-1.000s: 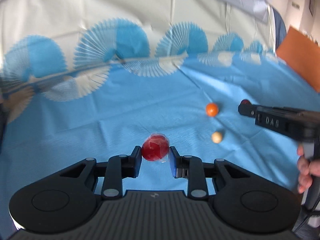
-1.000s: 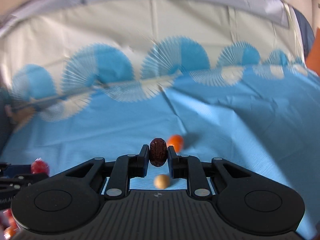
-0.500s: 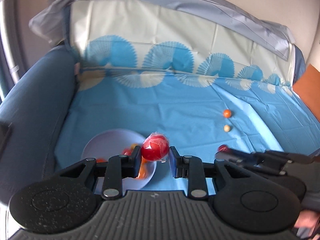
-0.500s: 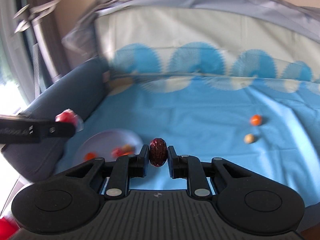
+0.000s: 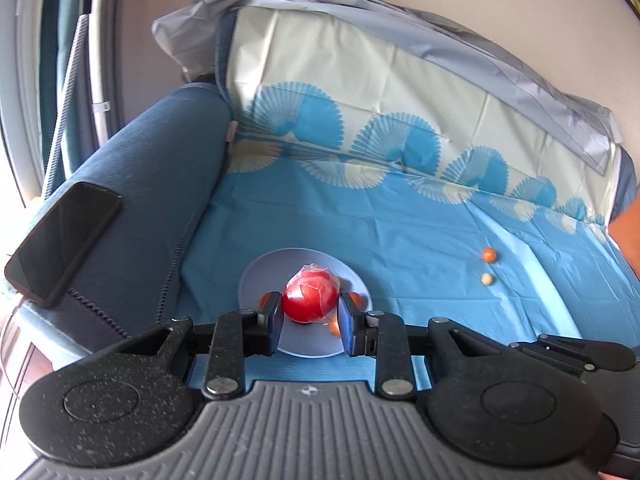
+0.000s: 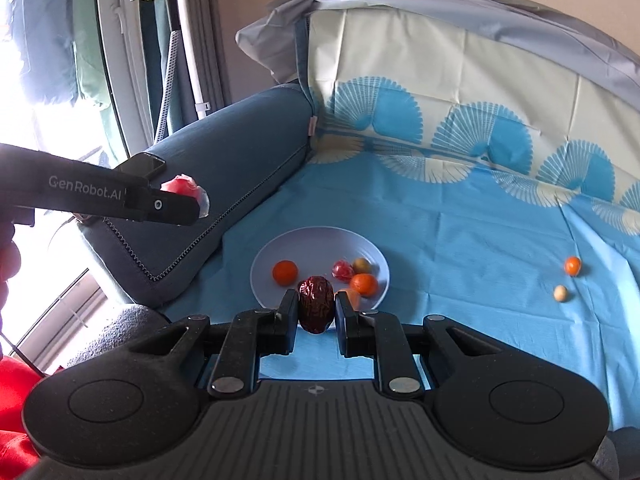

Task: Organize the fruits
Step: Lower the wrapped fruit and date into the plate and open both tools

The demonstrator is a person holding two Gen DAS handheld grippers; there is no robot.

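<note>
Gripping a plastic-wrapped red fruit (image 5: 309, 297), the left gripper (image 5: 309, 316) has its fingers (image 5: 273, 312) pressed on both sides of it; from the left wrist view the fruit sits in front of the plate (image 5: 256, 276), w/ the gripper held above it. Right gripper (image 6: 316, 312) fingers (image 6: 287, 308) are clamped on a wrinkled dark-red date (image 6: 316, 304), hanging over the plate's near rim.

Plate, a pale lilac dish, lies on the blue cloth (image 6: 440, 240) covering a sofa seat, just beside the dark blue armrest (image 6: 224, 152). In it: an orange fruit (image 6: 285, 272) on the left side, a small wrapped red one (image 6: 343, 271) and a greenish-brown one (image 6: 361, 265) toward the far side, another orange fruit (image 6: 364, 284) right of centre, plus one more orange bit partly hidden behind the right finger.

Well right of the plate, on the cloth: a small orange fruit (image 6: 573, 265) and a beige ball (image 6: 561, 293) just nearer, close together but apart.

A black phone (image 5: 64, 240) rests on the armrest, left of the plate. The cloth's fan pattern runs up the backrest beyond the plate.
</note>
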